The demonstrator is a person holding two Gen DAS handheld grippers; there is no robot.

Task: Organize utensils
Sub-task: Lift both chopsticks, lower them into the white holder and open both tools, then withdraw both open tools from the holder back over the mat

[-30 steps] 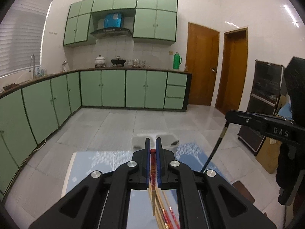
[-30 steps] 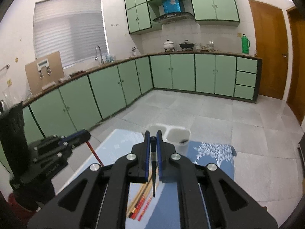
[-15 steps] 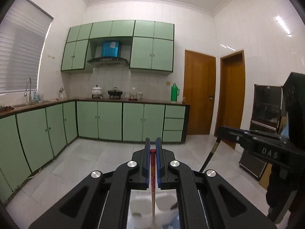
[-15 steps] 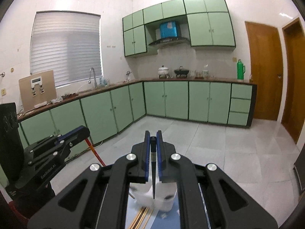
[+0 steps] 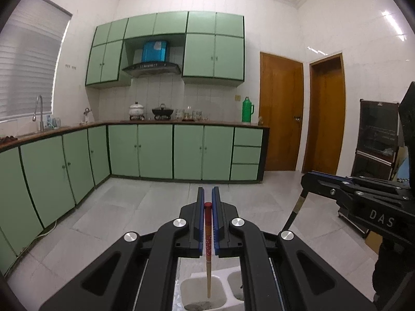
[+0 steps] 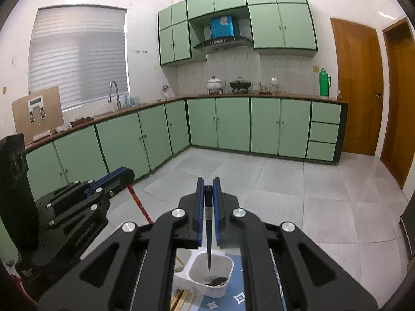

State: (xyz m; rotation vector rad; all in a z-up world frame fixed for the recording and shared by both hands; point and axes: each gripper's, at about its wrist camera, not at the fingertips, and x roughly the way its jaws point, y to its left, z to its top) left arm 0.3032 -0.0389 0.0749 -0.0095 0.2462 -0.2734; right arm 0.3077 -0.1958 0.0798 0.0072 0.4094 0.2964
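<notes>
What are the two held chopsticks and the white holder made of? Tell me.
Red-topped chopstick: likely lacquered bamboo or wood; tan bare shaft, glossy red patterned top.
Black chopstick: dark and smooth, plastic or lacquered wood; cannot tell.
White holder: probably plastic; thin, slightly translucent walls.

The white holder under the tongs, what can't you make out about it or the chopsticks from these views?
- White holder, left wrist view: its sides hide behind the left tongs; its front is cut by the bottom edge.
- Dark bits in the right cup, right wrist view: too small to identify.
- Loose chopsticks, right wrist view: mostly hidden by the right tongs.
</notes>
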